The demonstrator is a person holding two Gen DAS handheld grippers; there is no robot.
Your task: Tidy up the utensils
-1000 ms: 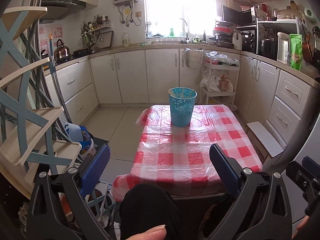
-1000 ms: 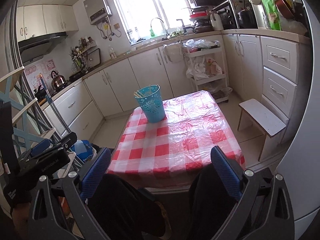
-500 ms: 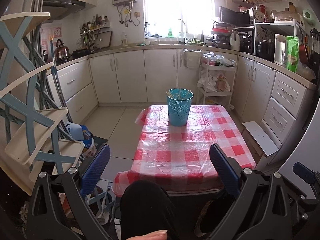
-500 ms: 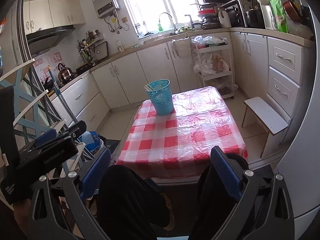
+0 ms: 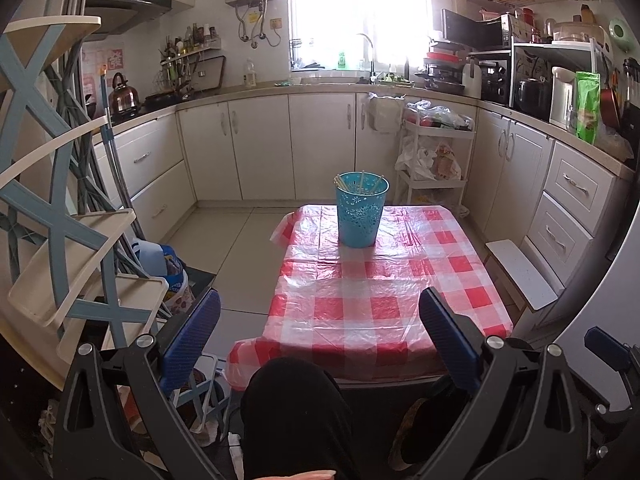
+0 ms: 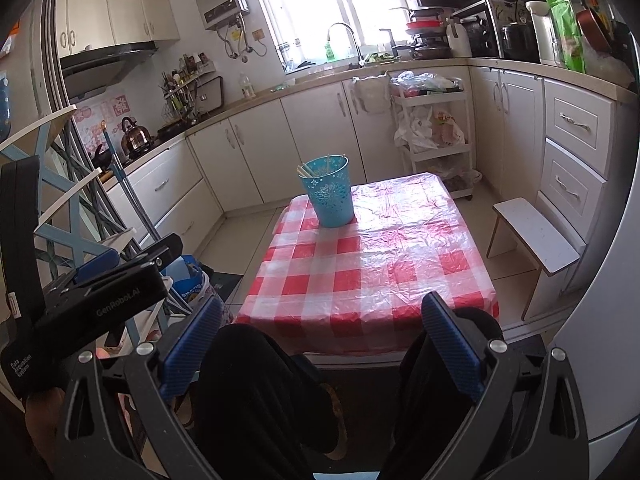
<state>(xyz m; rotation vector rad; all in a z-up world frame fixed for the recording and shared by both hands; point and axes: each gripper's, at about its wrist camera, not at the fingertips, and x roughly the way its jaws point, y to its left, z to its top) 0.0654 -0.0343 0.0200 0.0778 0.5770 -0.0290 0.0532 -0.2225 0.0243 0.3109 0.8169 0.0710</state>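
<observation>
Left wrist view: blue perforated bin (image 5: 362,210) upright near the far end of the checked worktop (image 5: 384,280), pale chopsticks (image 5: 362,182) leaning inside, tips above the rim.
Left gripper (image 5: 318,332): fingers (image 5: 192,336) spread wide, nothing between them, held low on the near side of the bin, well apart from it.
Right gripper (image 6: 320,334): fingers (image 6: 448,344) likewise spread wide and empty, low on the near side of the bin (image 6: 330,192); only its edge visible at the lower right of the left wrist view.
Chopsticks (image 6: 314,168): all seen ones inside the bin, bunched toward its left wall.
Worktop (image 6: 400,256): red-and-white cloth under clear plastic, bare on the near side of the bin.
Person: dark-clad knees (image 5: 296,408) below the near edge of the worktop, nearer the cameras than the bin.
Stool (image 6: 534,236): white, on the floor right of the bin, against the drawers.
Shelf rack (image 5: 72,240): cream and blue, far left of the bin.
Trolley (image 5: 434,160): white, behind and right of the bin, stuffed with bags.
</observation>
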